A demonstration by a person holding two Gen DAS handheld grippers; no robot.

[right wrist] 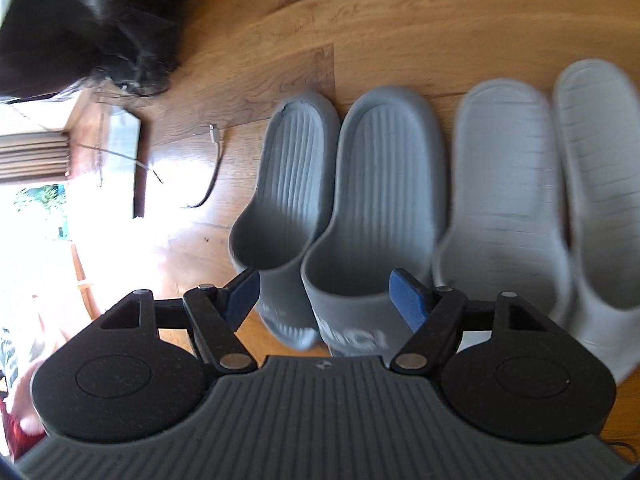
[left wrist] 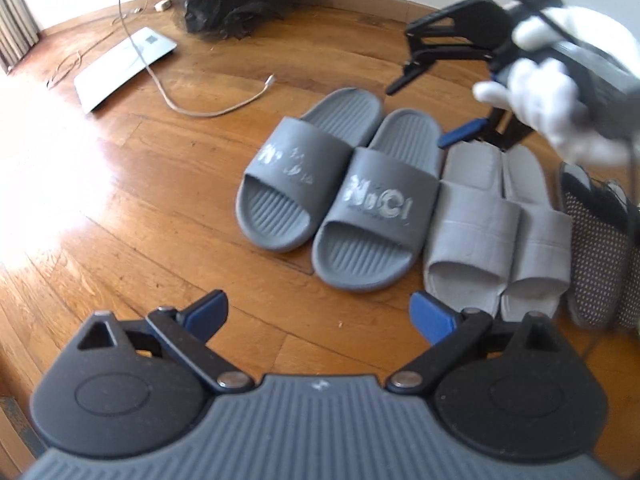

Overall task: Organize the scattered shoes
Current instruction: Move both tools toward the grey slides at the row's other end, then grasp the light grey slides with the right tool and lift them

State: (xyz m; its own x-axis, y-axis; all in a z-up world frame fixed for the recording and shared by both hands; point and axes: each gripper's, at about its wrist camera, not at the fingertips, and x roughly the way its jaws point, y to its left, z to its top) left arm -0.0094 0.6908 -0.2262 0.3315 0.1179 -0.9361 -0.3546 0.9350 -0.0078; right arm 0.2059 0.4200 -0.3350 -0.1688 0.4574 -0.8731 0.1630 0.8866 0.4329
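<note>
The shoes lie in one row on the wooden floor (left wrist: 140, 200), sides touching and toes aligned, as an ordered set would; nearest, the left hand-held gripper (left wrist: 318, 312) hovers spread and empty. Count: two dark grey slides (left wrist: 340, 188), two light grey slippers (left wrist: 500, 232), one dotted dark pair (left wrist: 596, 240) partly visible; beyond, the right hand-held gripper (left wrist: 420, 100) is spread, holding nothing.

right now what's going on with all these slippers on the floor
A person is tidying shoes with a handheld gripper in each hand. The dark grey slides sit paired beside the light grey slippers, with a dark dotted pair further right, all in a row on the wood floor. The left gripper is open and empty, short of the row. The right gripper, in a white-gloved hand, is open above the dark grey slides, holding nothing.
</note>
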